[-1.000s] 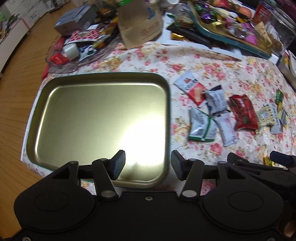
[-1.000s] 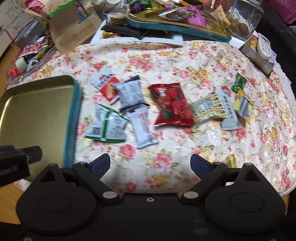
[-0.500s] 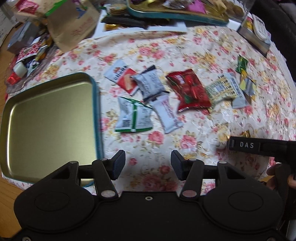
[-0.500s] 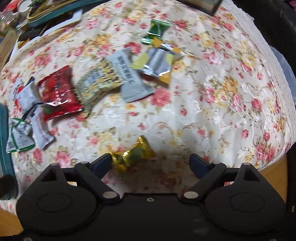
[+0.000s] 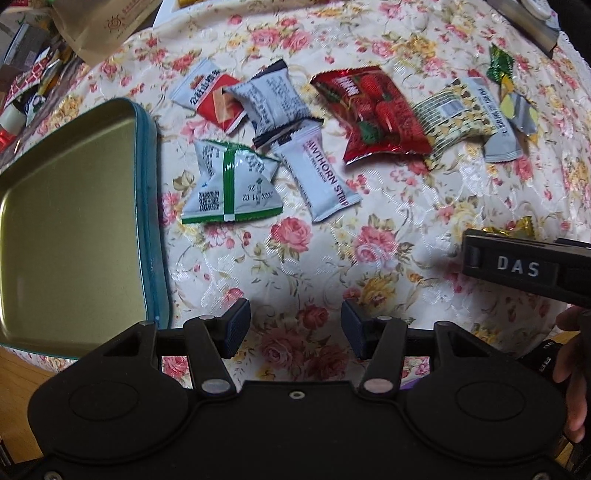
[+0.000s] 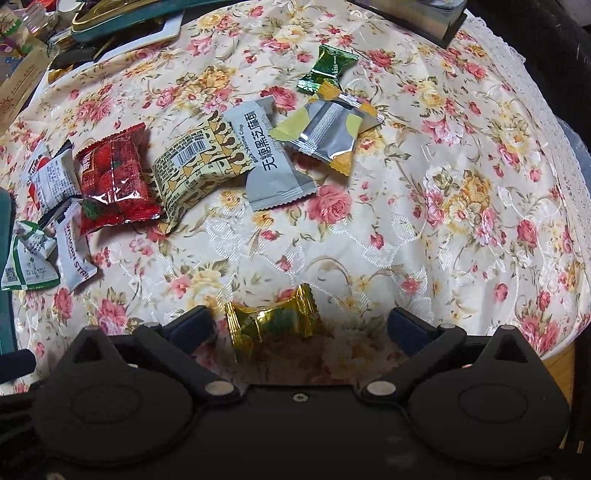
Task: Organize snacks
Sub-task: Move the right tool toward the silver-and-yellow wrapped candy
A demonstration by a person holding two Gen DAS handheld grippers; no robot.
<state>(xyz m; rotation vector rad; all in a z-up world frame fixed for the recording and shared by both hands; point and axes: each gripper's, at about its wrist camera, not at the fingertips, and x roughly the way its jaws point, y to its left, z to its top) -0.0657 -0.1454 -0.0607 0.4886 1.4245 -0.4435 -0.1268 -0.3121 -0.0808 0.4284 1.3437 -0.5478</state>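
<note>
Several snack packets lie on the floral tablecloth. A green-striped white packet (image 5: 231, 182), a hawthorn strip (image 5: 317, 171) and a red strawberry packet (image 5: 373, 114) lie right of the empty gold tray (image 5: 74, 221). My left gripper (image 5: 295, 328) is open over bare cloth, below them. My right gripper (image 6: 299, 325) is open, with a gold-wrapped candy (image 6: 273, 321) lying between its jaws near the left finger. Farther off lie a grey sesame crisp packet (image 6: 269, 158), a yellow patterned packet (image 6: 199, 166), a silver-yellow packet (image 6: 328, 133) and a green candy (image 6: 327, 70).
Clutter of a paper bag (image 5: 99, 26), boxes and another filled tray (image 6: 110, 18) lines the table's far side. The table's right edge (image 6: 554, 147) has a lace border. The right gripper's body (image 5: 524, 266) shows at the right in the left wrist view.
Both grippers swung right, away from the tray. The right one came down around the gold candy; the left now faces the packets beside the tray. Both stayed open.
</note>
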